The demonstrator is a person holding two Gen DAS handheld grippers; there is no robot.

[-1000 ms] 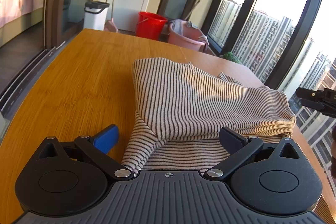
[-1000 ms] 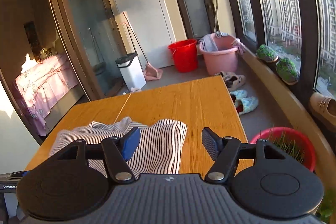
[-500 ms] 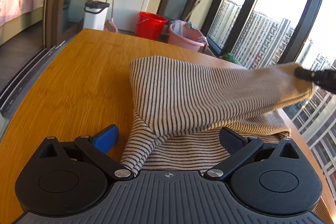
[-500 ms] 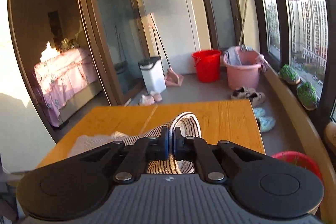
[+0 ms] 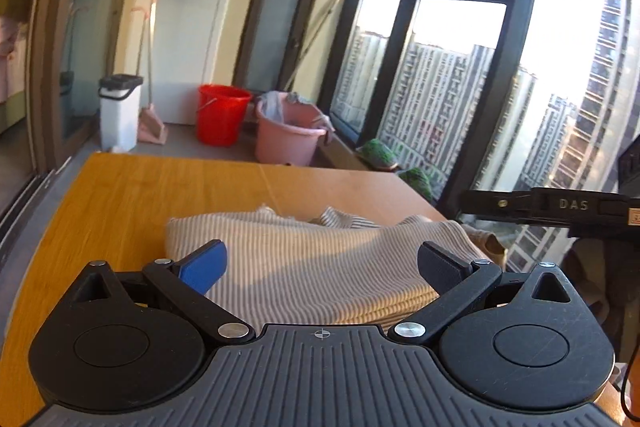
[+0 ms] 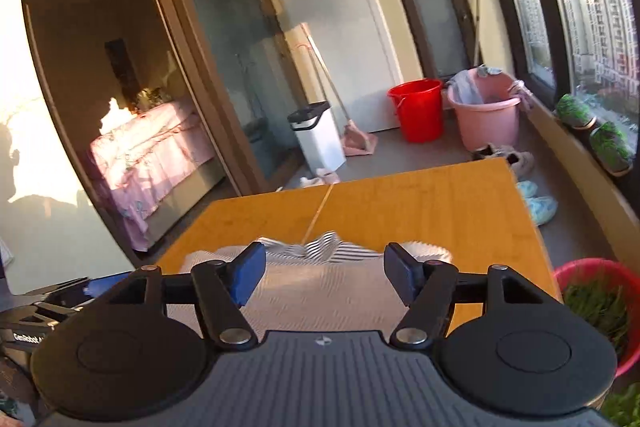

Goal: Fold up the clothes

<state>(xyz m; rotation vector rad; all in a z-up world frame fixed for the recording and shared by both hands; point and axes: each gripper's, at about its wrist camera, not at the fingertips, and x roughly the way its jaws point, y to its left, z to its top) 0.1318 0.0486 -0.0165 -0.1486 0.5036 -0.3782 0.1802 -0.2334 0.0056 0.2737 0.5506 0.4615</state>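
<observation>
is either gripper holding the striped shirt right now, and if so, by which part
Nothing is held. The left gripper and the right gripper, its jaws opening, stand clear above the folded striped shirt, which lies on the wooden table.

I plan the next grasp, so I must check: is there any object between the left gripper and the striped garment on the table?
Nothing visible stands in the way. The left gripper is open, and the folded striped garment lies directly ahead of it on the wooden table. The right gripper, jaws opening, is off to the side.

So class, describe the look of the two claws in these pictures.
Both the left claw and right claw are black plastic: ribbed grey-black body, two round discs, scissor-link arms with silver rivets. Each has one blue pad and one dark pad.
</observation>
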